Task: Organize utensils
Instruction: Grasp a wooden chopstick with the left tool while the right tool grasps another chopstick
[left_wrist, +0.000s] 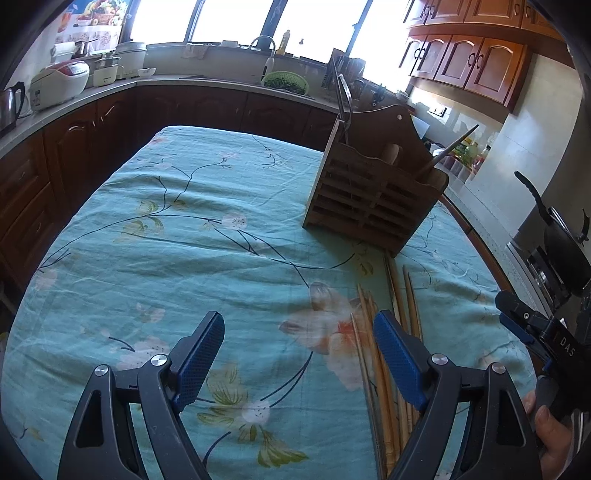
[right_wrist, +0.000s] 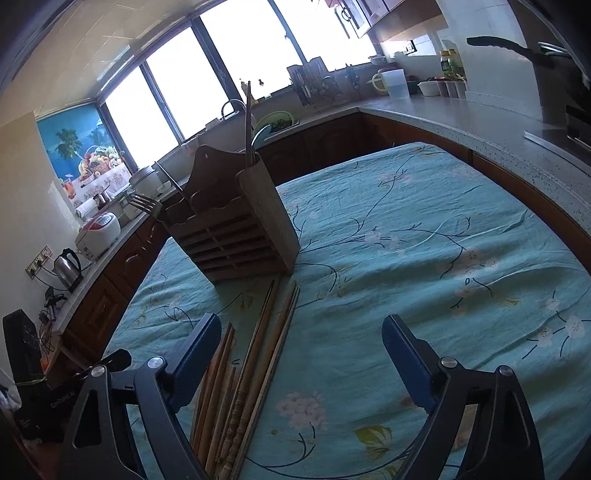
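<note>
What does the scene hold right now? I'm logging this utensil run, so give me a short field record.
surface: table under a teal floral cloth
holder: wooden utensil holder standing upright on the cloth
in holder: one chopstick, a fork, a metal utensil handle
loose items: bundle of wooden chopsticks lying flat in front of the holder
left gripper: open, empty, above the cloth beside the bundle
right gripper: open, empty, chopsticks near its left finger
</note>
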